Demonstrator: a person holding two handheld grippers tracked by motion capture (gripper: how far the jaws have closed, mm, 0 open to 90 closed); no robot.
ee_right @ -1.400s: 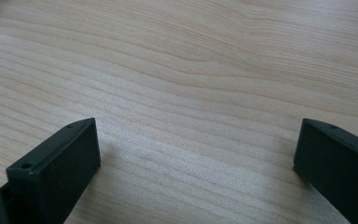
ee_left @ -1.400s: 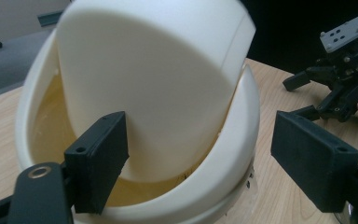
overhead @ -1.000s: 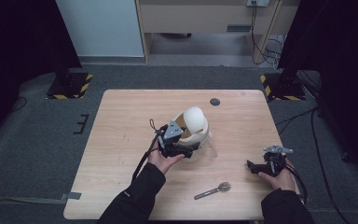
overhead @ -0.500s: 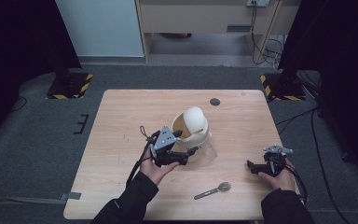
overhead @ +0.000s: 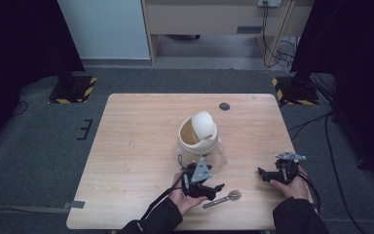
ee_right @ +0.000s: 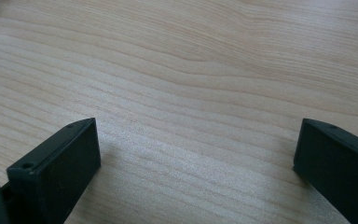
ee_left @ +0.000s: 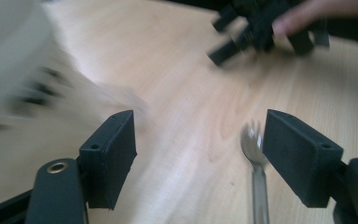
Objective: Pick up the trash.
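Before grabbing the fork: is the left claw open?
Open: the left claw has its jaws apart, just been closing, fork untouched between them.

Black grippers (overhead: 217, 189), dark sleeves (overhead: 158, 218)

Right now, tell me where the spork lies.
In the high view the spork lies on the table near its front edge, just right of the left gripper, below the white container.

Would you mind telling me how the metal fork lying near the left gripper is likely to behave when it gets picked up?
The fork looks like thin, shiny metal, so it is probably stiff and a bit slippery between the pads. It lies flat on the table, so pinching it may be awkward, and it may slide rather than roll.
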